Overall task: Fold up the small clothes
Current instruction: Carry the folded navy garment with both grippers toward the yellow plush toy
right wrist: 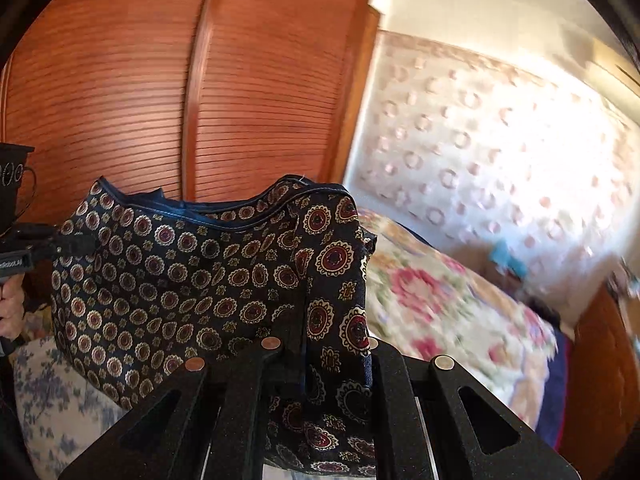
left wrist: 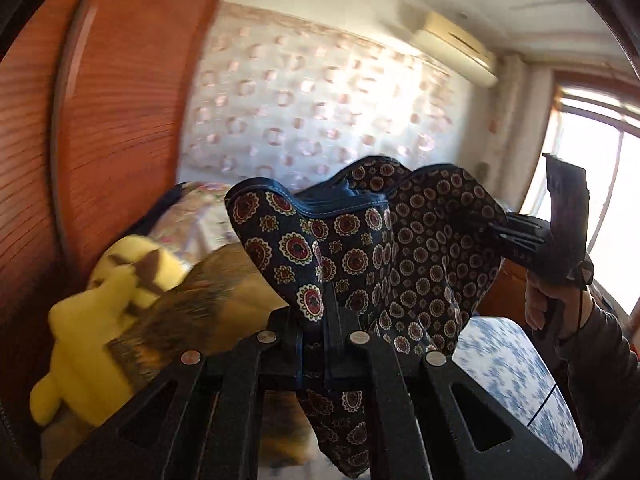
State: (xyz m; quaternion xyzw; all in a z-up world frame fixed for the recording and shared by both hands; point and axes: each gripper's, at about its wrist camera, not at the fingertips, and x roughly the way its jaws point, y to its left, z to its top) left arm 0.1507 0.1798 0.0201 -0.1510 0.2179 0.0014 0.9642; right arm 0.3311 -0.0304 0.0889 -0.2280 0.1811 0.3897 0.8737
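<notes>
Your left gripper (left wrist: 324, 320) and your right gripper (right wrist: 316, 344) each pinch one end of the dark patterned cloth (right wrist: 180, 280), which hangs in the air between them.

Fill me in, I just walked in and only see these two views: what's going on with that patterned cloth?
A person holds a two-finger gripper in each hand, and both are clamped on one small dark garment printed with round medallions. The left gripper pinches one end and the right gripper pinches the other, so the piece hangs stretched between them in the air above a bed with a floral cover. It is not yet laid flat or folded. A yellow plush toy lies on the bed nearby.
</notes>
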